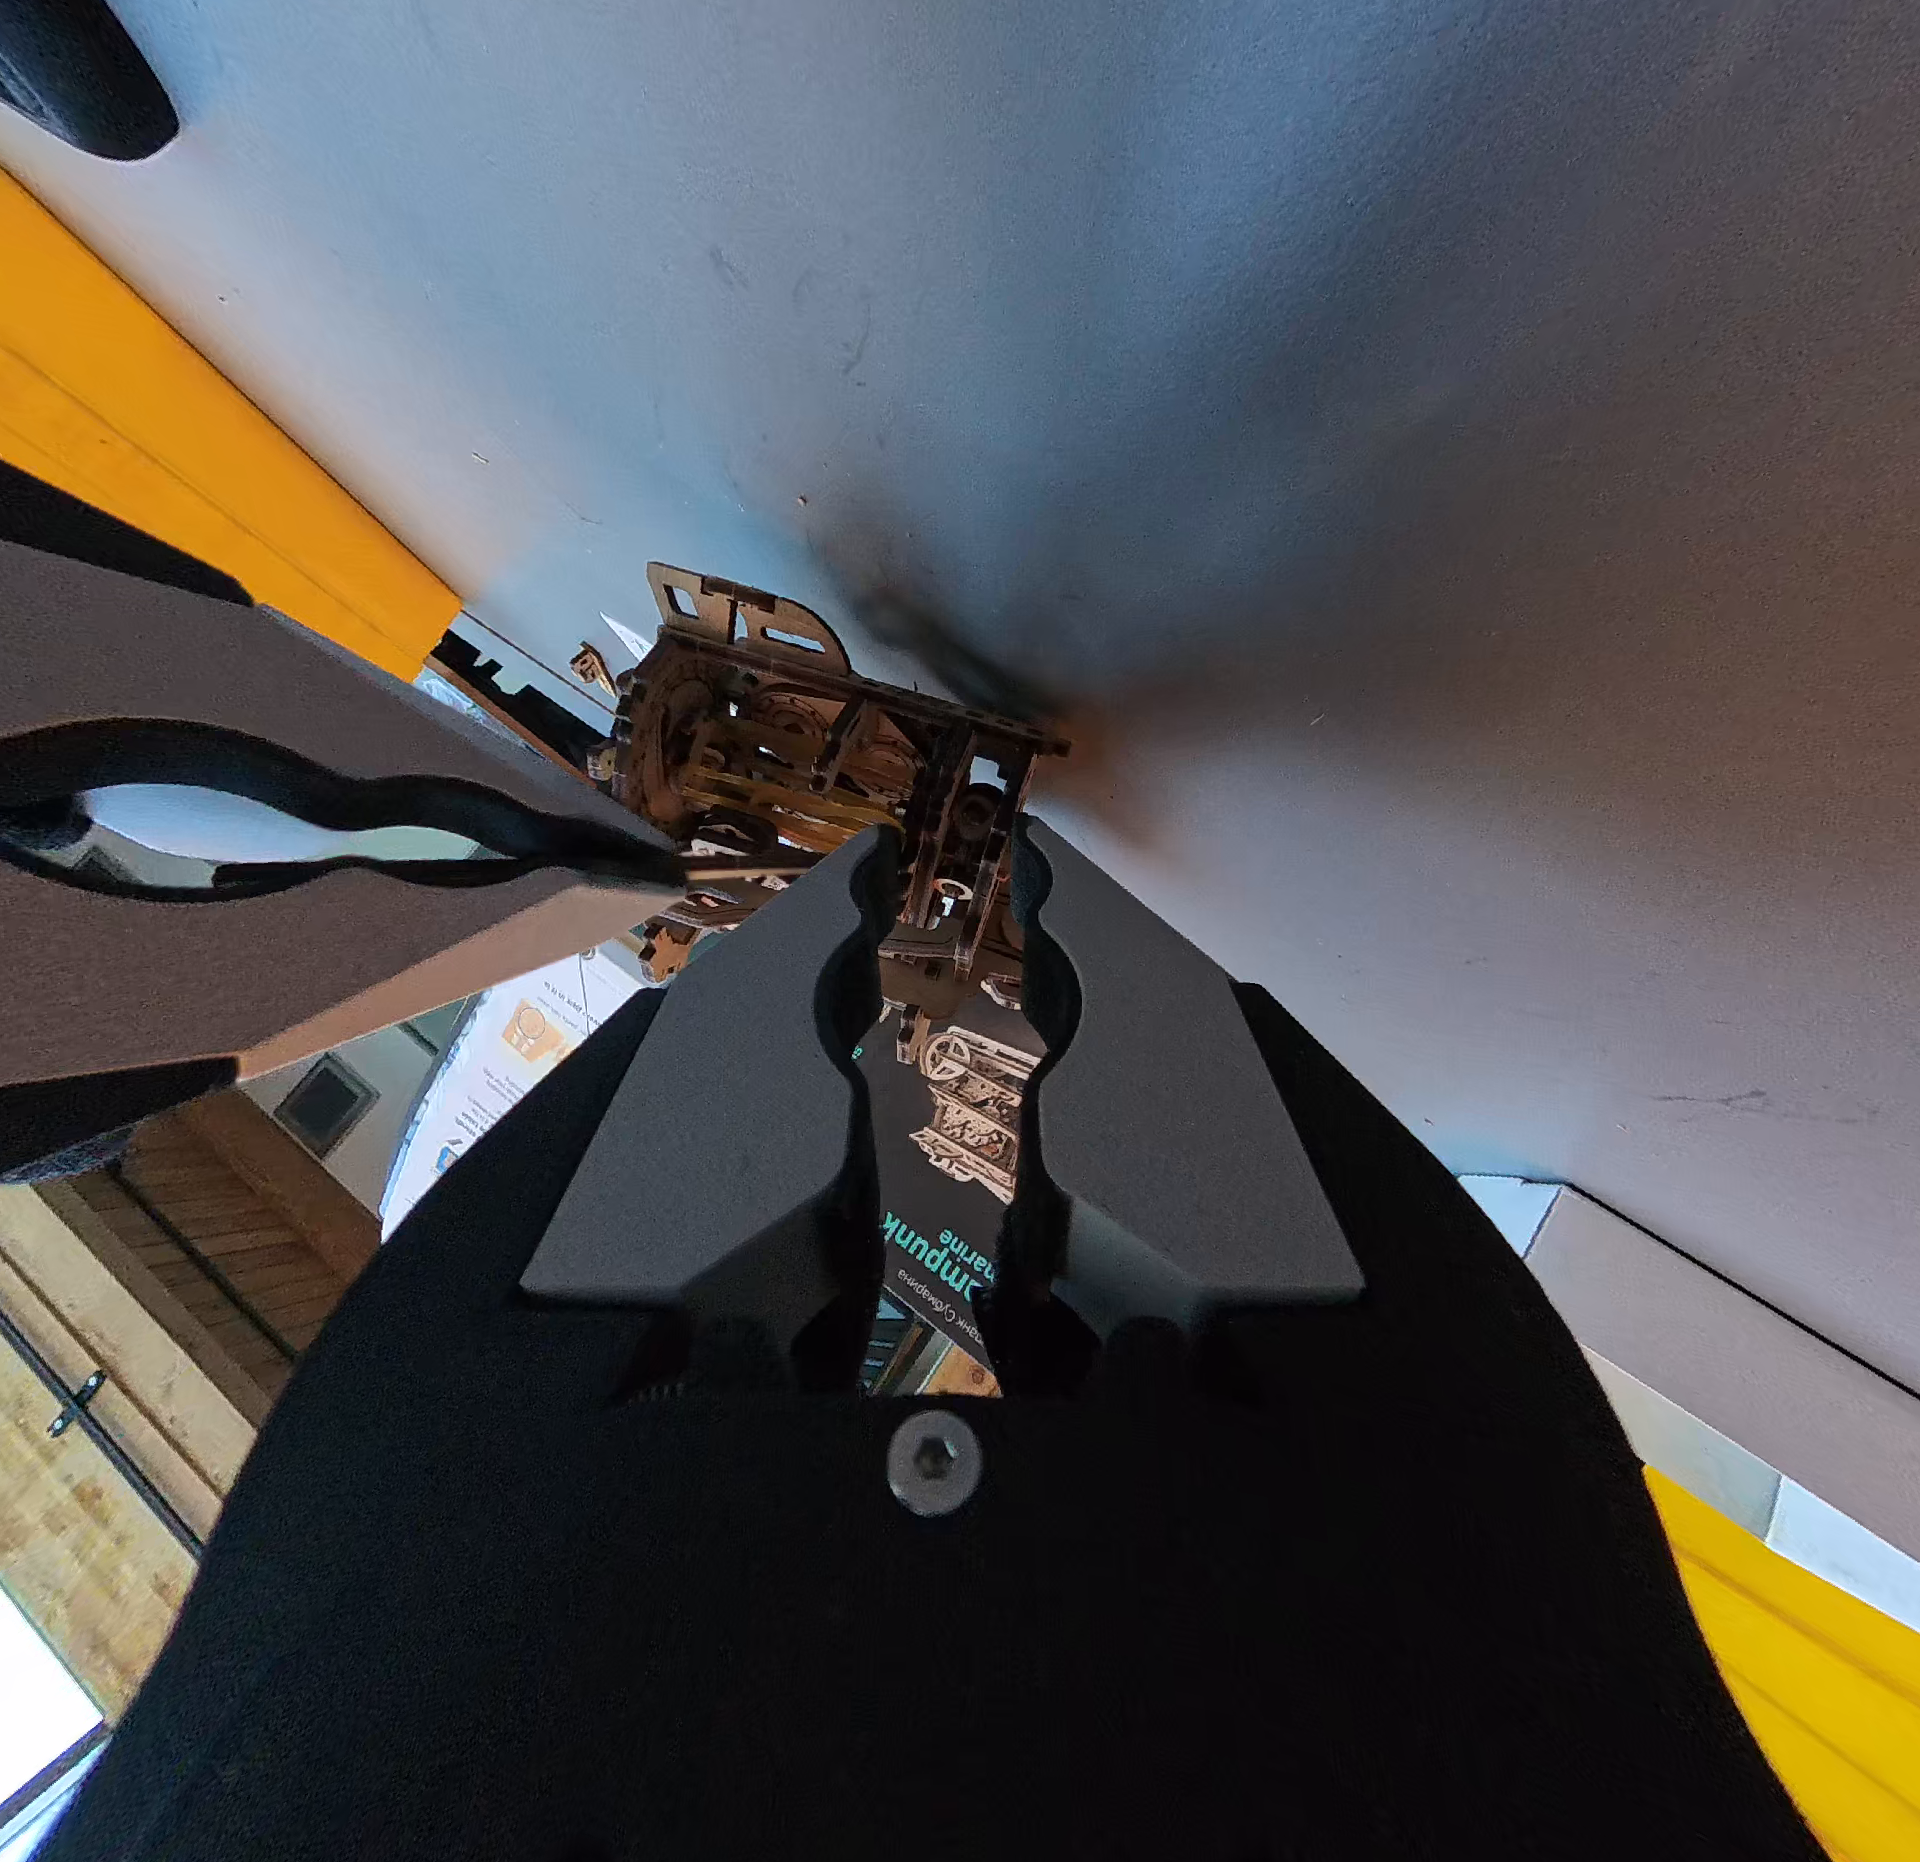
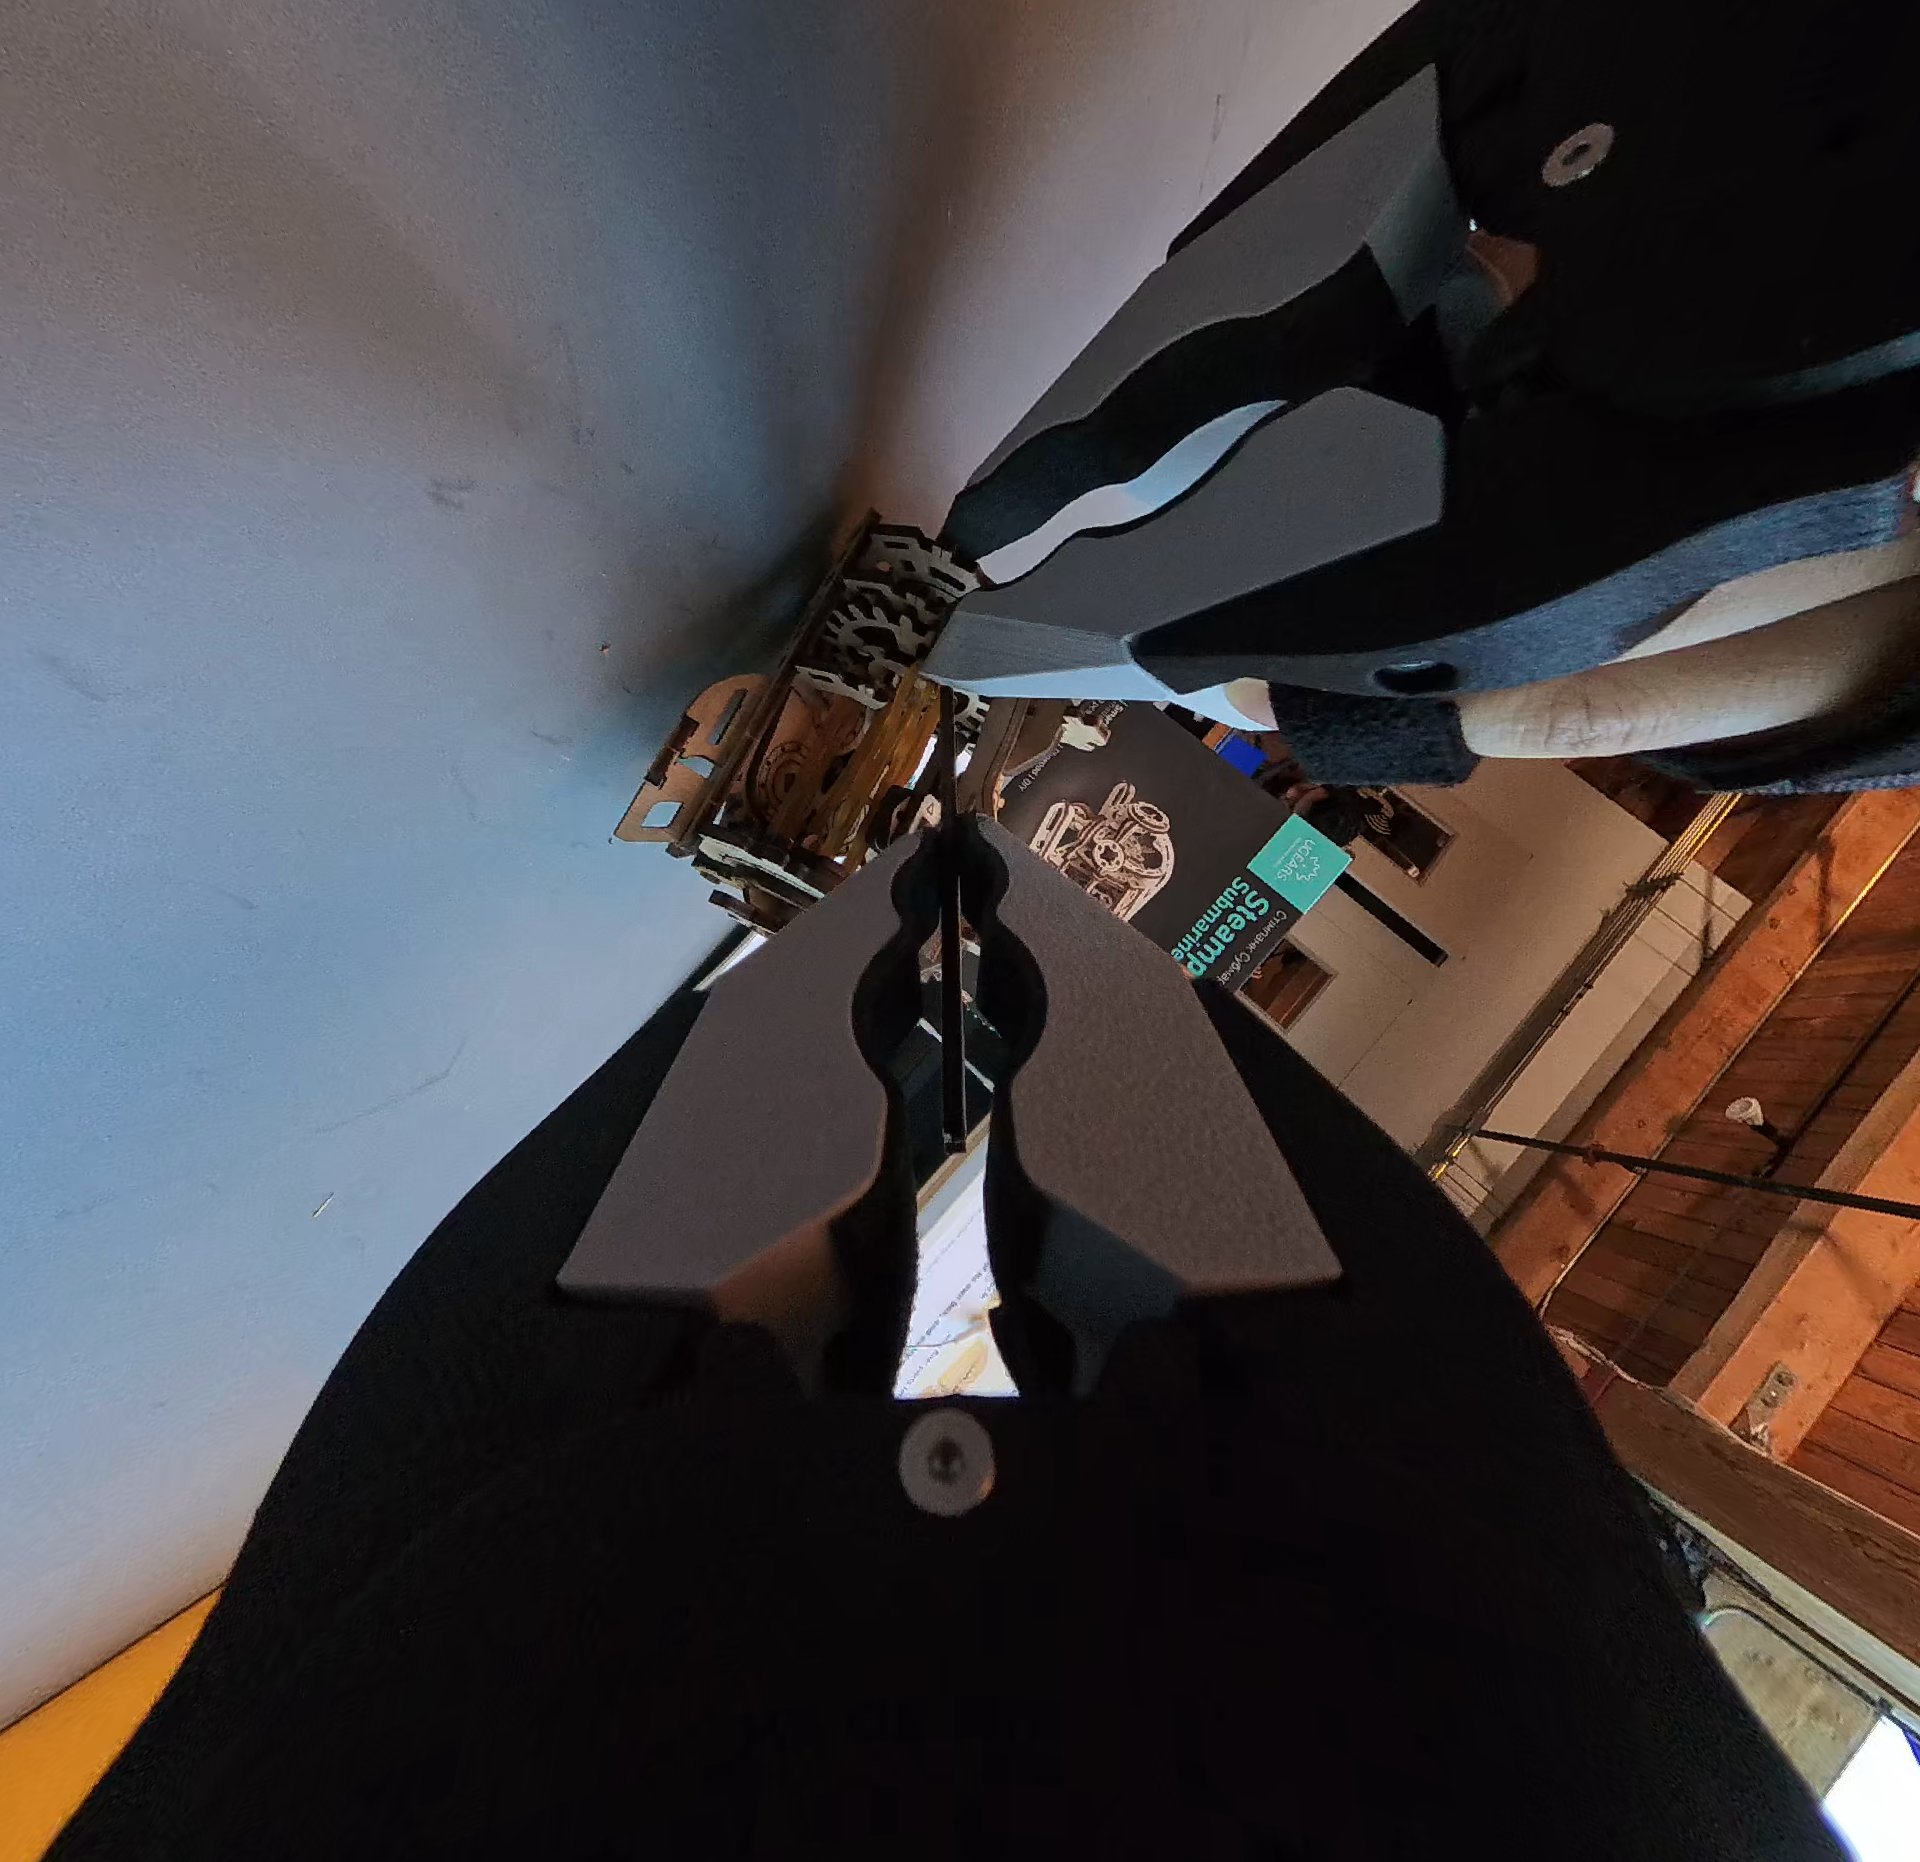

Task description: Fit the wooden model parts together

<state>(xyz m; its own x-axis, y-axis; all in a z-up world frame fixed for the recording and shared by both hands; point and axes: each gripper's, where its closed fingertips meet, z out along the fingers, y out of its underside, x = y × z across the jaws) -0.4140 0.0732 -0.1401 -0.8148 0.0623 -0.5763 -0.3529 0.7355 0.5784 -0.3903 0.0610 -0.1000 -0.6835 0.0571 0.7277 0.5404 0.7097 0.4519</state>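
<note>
Right hand-held gripper (image 2: 951,836) pinching flat wooden strip (image 2: 951,991), wooden model (image 2: 800,732) beyond

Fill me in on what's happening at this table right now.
A person is assembling a wooden model on a grey table, with a hand-held gripper in each hand. The left hand-held gripper is closed around part of the model's frame, apparently bracing it. The right hand-held gripper is shut on a thin flat piece, held edge-on with its tip at the model. A dark kit box stands just behind.
</note>
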